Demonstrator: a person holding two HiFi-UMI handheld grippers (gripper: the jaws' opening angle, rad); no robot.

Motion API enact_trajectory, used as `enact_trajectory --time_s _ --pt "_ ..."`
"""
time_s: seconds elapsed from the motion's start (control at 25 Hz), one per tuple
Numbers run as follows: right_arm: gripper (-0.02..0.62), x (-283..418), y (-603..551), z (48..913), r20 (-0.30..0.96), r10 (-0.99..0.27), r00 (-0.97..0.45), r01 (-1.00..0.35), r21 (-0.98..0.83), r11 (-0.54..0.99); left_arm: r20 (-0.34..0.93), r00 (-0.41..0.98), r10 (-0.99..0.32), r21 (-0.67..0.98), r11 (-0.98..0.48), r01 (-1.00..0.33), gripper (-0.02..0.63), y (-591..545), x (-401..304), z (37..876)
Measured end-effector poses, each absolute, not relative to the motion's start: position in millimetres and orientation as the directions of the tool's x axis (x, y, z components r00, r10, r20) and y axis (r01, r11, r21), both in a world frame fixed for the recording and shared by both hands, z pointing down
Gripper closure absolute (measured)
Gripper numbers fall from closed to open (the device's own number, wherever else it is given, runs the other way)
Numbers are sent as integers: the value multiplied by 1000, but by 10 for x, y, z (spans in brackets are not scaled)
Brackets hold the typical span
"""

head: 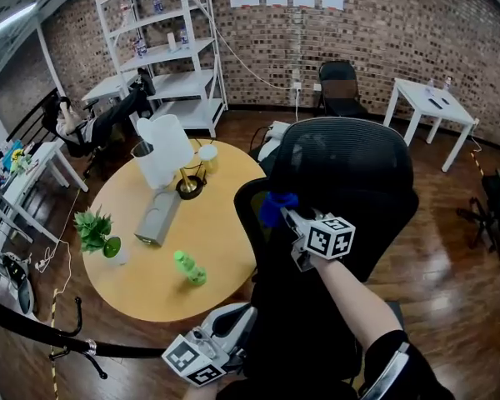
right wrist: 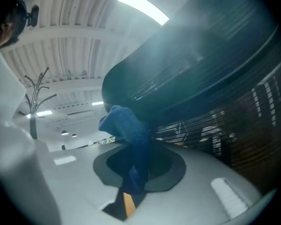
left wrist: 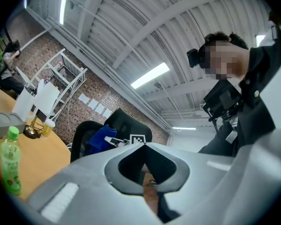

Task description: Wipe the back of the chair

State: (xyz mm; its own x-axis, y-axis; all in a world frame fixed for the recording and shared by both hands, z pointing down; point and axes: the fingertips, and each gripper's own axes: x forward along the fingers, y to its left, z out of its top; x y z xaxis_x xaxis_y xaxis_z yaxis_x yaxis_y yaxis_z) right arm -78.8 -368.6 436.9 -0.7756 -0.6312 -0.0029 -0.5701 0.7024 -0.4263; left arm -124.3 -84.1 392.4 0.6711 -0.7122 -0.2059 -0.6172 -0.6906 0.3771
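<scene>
Blue cloth [head: 276, 206] pinched tight in right gripper [head: 288, 217], right at the left edge of the black chair back [head: 350, 169]. Most of the back off to the right. Left gripper [head: 237, 323] shut, empty, lower down, farther away.

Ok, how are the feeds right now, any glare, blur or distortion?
Right gripper view: hazy and blue-tinted, ceiling light flaring at top, chair back too close to be sharp, cloth readable. Left gripper view: clear, edges bent by the wide lens. Head view: sharp, evenly lit, walls bowed.
</scene>
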Motion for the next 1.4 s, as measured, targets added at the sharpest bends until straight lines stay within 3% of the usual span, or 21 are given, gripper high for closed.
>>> enact_trajectory --time_s 0.32,0.88,1.16,1.28,1.4 --pt "540 600 -3787 4453 -31 -789 -614 -681 -484 549 -191 751 -632 376 -754 -539 606 -936 -783 3938" --pt "540 2735 -3650 4446 -13 -931 -364 -844 -417 336 -191 821 -539 390 -809 -440 606 -984 -105 3961" --pt "540 4002 -3290 4644 111 -993 -31 -939 -344 -9 -193 840 -507 409 -820 -400 606 -1000 14 4050" --pt "540 4159 -3109 4725 159 -986 50 -969 -231 -87 -198 845 -496 415 -824 -386 606 -991 37 4049" --pt "540 3830 -3116 4890 207 -978 5 -988 -150 -37 -199 846 -494 413 -825 -385 606 -981 26 4022"
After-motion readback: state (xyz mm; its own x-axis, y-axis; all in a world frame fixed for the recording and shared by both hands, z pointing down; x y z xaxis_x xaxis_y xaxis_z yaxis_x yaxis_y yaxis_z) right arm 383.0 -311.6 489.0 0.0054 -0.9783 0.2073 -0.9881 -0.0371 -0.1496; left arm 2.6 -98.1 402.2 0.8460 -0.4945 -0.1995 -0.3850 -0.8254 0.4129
